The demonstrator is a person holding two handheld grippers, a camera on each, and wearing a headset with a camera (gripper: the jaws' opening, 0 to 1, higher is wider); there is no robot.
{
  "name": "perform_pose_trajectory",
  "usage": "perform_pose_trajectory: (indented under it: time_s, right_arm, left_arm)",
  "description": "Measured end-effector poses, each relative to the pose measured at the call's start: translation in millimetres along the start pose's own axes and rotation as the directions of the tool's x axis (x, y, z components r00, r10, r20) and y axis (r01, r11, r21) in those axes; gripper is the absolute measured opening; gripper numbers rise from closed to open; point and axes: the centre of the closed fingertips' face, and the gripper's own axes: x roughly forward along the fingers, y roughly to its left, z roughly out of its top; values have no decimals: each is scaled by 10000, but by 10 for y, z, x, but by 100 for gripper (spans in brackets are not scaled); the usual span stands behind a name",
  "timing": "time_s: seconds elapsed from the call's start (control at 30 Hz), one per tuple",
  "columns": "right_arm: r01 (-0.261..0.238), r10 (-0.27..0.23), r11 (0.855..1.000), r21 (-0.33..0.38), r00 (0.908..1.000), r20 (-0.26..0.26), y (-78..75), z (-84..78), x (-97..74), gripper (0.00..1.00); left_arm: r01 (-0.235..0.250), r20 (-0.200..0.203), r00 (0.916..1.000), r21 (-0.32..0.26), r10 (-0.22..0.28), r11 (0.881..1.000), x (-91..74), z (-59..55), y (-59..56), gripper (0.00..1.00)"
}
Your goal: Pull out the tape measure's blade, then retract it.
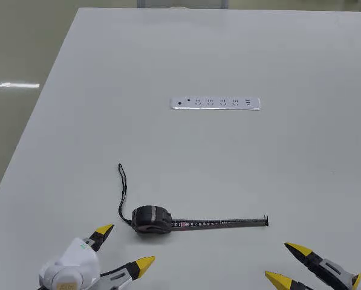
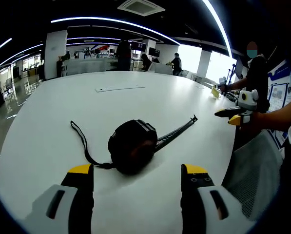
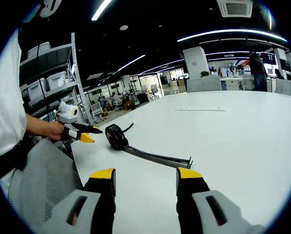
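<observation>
- My left claw [image 1: 124, 246] sits low over the bench [image 1: 228, 163], just short of the tape [image 1: 151, 219] on its near left side, and points at the case.
- In the left gripper view that claw [image 2: 138, 170] is spread wide, with a yellow tip to either side of the tape [image 2: 133, 146]. It does not touch the tape and holds nothing.
- My right claw [image 1: 287, 264] is held low on the near side of the tape, past the blade's far end and apart from it. It angles up and in towards the blade [image 1: 219, 223].
- Its own view shows the right claw [image 3: 145, 173] open and empty, with the hook [image 3: 189, 161] just beyond the tips.
- Each claw shows in the other's view, held in a hand at the bench edge: the right claw [image 2: 233, 116] beyond the tape's hook end, the left claw [image 3: 84, 134] close beside the case [image 3: 116, 136].
- One tape lies flat on the bench with its one blade drawn out straight to the right of the case, ending in one hook [image 1: 266, 220].
- One black strap [image 1: 122, 187] trails from the tape's left side, away from me.
- One white power strip [image 1: 215, 103] lies well beyond the tape.
- There are two claws, both open.
</observation>
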Motion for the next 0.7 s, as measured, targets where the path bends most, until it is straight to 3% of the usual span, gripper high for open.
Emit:
perform_pose_trajectory:
  time_s: [0.7]
  right_arm:
    - [1, -1, 10000, -82, 10000, -98, -128, 5, 13, 49]
  left_arm:
    - [-987, -272, 9949, -567, 972, 9935, 250, 152, 43, 79]
